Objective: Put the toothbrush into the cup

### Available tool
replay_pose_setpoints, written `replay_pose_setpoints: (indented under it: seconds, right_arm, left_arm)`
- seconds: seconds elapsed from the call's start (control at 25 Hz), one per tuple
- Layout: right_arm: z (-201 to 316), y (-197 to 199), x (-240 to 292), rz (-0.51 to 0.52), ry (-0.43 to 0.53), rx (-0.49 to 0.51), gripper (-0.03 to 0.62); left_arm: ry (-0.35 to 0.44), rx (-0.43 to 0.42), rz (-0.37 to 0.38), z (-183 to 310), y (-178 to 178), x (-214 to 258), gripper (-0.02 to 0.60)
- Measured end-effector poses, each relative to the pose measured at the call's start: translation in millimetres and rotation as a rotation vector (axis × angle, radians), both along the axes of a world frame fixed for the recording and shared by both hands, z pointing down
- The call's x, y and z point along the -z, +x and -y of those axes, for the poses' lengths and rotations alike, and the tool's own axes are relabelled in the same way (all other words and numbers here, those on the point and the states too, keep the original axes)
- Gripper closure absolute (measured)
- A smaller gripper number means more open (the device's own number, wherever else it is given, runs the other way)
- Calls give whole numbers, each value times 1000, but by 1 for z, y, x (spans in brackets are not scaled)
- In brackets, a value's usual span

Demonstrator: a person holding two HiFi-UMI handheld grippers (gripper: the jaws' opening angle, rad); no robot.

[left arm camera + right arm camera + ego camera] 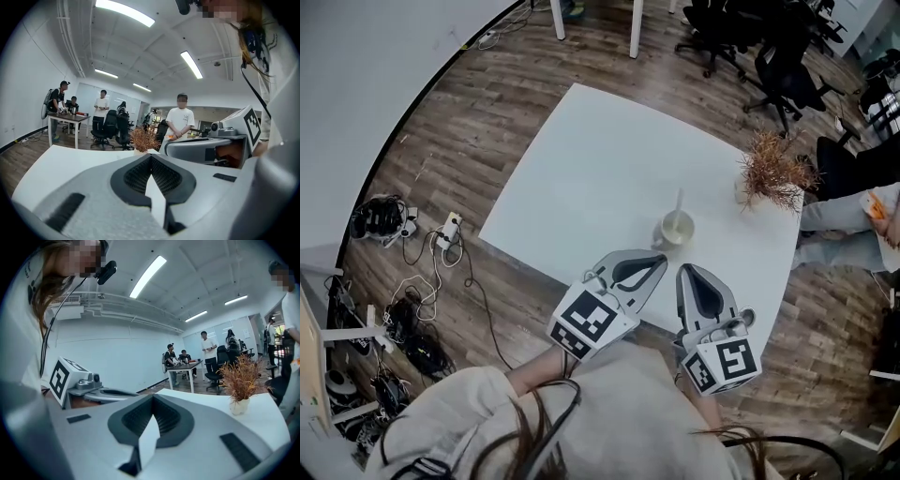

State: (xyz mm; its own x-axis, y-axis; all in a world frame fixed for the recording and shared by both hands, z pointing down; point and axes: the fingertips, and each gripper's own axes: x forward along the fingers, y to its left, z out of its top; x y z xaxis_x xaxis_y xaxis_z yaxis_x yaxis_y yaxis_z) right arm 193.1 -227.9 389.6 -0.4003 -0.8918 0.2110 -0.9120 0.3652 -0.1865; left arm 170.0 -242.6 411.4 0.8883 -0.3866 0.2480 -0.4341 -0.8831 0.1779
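The brush (679, 202) stands in the cup (677, 228), so my left tongs (659, 262) and right tongs (684, 272), both clenched empty, should stay clear.

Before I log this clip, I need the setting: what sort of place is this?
Likely an open office or lab: black desk chairs, strip lights overhead, cables on the wood floor.

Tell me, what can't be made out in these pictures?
- Cup, head view: too small to see inside it, or which end of the toothbrush is down.
- Cup, gripper views: not seen; the left gripper and right gripper fill each lower frame.
- Pot, head view: covered by the dried plant.
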Motion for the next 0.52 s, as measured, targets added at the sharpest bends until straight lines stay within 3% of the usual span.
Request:
replay_pose_setpoints:
  seconds: [0.52]
  right_arm:
    - [-17,-5,3,-4,4,13,576]
  left_arm:
    - [4,-5,-6,-16,1,4,578]
